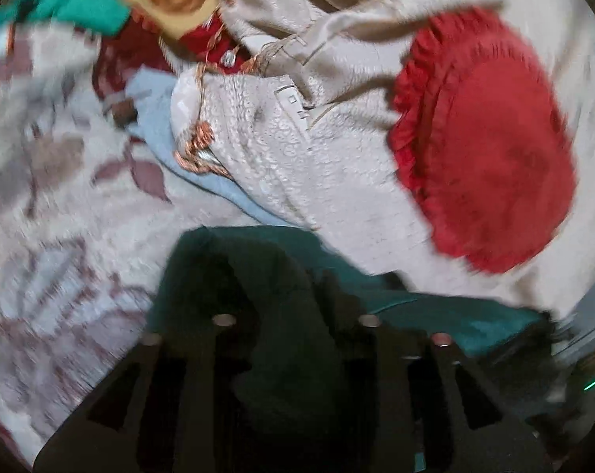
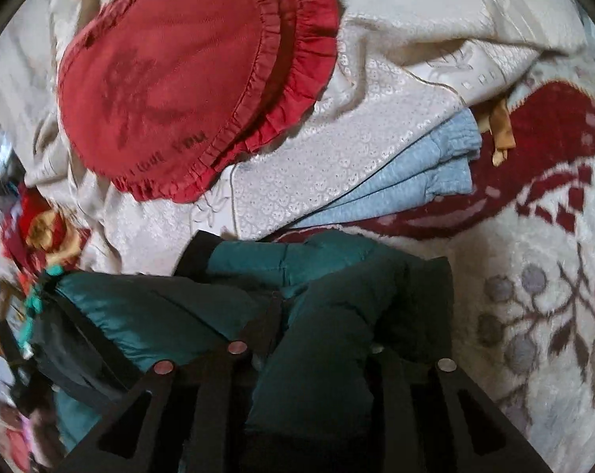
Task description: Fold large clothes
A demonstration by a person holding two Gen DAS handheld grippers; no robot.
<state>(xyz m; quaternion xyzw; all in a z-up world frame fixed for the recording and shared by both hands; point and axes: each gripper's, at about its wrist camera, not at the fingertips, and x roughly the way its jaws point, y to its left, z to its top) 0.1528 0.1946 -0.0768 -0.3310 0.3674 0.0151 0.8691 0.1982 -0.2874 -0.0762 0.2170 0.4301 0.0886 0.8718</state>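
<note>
We find the teal jacket (image 2: pixel 309 339) lying on the patterned blanket (image 2: pixel 534 315), bunched between both grippers' fingers; whether left gripper (image 1: pixel 293 307) or right gripper (image 2: pixel 321 315) grips it, we cannot tell.

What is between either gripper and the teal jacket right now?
Nothing visible. The teal jacket already lies between the fingers of the right gripper and the left gripper. The red cushion sits clear beyond it.
</note>
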